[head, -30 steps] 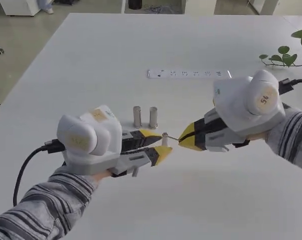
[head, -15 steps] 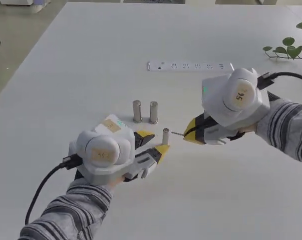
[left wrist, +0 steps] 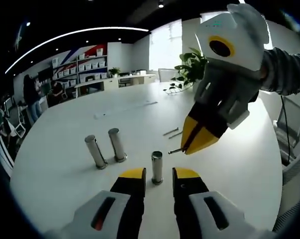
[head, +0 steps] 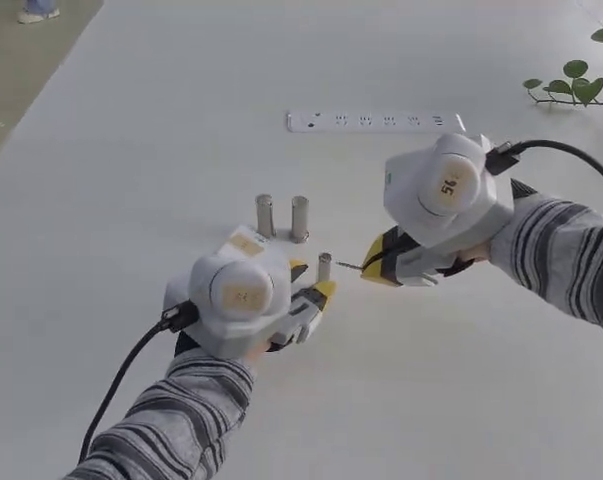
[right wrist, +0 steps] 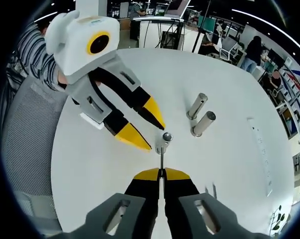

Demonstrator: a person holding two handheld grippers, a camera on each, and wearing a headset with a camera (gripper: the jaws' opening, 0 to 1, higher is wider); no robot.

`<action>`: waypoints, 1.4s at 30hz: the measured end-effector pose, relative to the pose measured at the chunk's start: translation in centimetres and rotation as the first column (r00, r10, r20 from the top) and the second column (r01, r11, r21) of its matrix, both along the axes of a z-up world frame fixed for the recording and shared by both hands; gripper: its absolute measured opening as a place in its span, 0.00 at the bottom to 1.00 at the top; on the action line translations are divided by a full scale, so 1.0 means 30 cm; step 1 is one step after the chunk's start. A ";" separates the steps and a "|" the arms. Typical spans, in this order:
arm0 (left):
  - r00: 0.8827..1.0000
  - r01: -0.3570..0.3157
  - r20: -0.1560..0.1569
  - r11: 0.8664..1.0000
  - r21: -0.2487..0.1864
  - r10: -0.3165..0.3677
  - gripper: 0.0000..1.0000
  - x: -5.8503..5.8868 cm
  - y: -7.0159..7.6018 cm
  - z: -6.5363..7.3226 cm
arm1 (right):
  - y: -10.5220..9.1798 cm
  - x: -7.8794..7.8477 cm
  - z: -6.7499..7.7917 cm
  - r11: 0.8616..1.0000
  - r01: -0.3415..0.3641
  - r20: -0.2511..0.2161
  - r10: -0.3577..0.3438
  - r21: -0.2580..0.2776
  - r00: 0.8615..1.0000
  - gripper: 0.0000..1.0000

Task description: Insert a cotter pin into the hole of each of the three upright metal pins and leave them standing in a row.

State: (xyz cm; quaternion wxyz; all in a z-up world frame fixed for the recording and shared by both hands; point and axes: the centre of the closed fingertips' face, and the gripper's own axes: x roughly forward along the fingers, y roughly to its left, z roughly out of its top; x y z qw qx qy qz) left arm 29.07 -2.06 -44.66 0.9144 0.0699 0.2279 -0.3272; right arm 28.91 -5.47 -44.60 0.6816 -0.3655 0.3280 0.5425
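Note:
Three short metal pins stand upright on the white table (head: 131, 180). Two of them (head: 265, 215) (head: 300, 218) are side by side at the back. The third pin (head: 324, 267) (left wrist: 156, 167) (right wrist: 165, 139) stands nearer, between the spread jaws of my left gripper (head: 313, 279) (left wrist: 158, 174), with a gap on each side. My right gripper (head: 367, 270) (right wrist: 161, 174) is shut on a thin cotter pin (right wrist: 161, 158) (head: 348, 266). The cotter pin's tip reaches the near pin's side just under its top. I cannot tell whether it is in the hole.
A white power strip (head: 376, 122) lies across the far side of the table. Plant leaves (head: 579, 82) hang over the far right edge. Two loose cotter pins (left wrist: 172, 133) lie on the table beyond the right gripper. Cables trail from both grippers.
The head camera has moved closer and more overhead. Both grippers stay in much the same place around the near pin, and the cotter pin's tip stays at that pin.

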 end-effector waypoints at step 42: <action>0.998 -0.051 -0.042 0.997 0.053 0.053 0.05 0.039 -0.023 -0.090 | 0.046 0.029 -0.007 0.999 -0.019 0.005 0.020 -0.033 1.000 0.00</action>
